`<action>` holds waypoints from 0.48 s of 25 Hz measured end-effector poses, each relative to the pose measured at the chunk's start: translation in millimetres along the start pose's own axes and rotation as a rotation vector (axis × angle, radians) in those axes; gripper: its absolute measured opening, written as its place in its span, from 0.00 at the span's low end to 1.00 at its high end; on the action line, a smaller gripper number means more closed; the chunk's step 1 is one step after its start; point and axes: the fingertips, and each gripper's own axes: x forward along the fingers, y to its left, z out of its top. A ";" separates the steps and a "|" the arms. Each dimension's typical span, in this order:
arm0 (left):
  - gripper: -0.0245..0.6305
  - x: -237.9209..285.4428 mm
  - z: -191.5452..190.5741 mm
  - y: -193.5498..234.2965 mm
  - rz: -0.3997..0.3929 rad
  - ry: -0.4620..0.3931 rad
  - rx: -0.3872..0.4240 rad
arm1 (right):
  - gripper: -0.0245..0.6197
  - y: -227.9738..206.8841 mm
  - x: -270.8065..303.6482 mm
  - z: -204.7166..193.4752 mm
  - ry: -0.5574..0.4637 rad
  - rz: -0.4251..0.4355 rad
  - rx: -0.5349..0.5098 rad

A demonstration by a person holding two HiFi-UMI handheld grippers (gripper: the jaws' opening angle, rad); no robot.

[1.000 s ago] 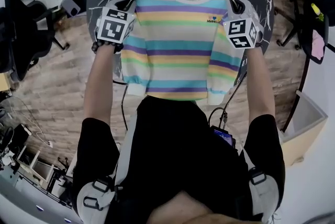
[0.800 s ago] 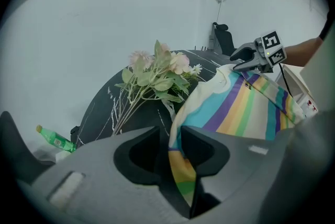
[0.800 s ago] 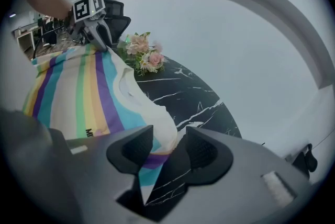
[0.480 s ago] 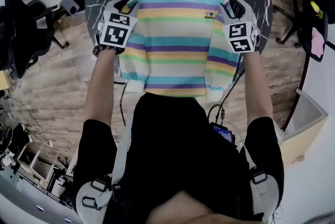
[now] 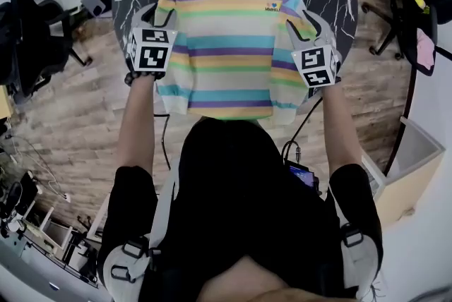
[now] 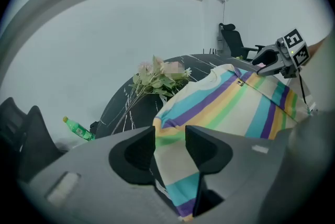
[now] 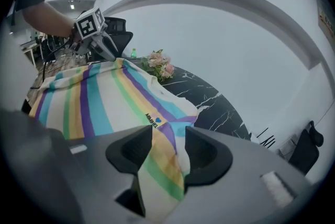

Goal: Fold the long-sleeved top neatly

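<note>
Left gripper (image 5: 157,13), right gripper (image 5: 305,24) drew back along the top (image 5: 226,39), jaws just opened; only their views show fabric between.

The person wears a black T-shirt (image 5: 233,209) with short sleeves (image 5: 131,188) that end above the elbows. Pale grey harness straps (image 5: 123,269) lie over the T-shirt's shoulders, each with a black plastic buckle (image 5: 134,250). A pale grey strip (image 5: 171,202) runs down the T-shirt's left side. A dark band (image 5: 138,76) circles the left wrist, well beyond the T-shirt's left sleeve. Thin black cables (image 5: 167,142) hang in loops just past the T-shirt's far edge on both sides. The right-hand one leads to a small dark box with a blue-lit screen (image 5: 301,179) at the T-shirt's right side.
</note>
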 end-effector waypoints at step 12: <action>0.31 -47.4 -19.6 -123.7 -0.150 -0.032 -0.009 | 0.34 65.4 -64.3 -29.0 -0.020 0.079 -0.001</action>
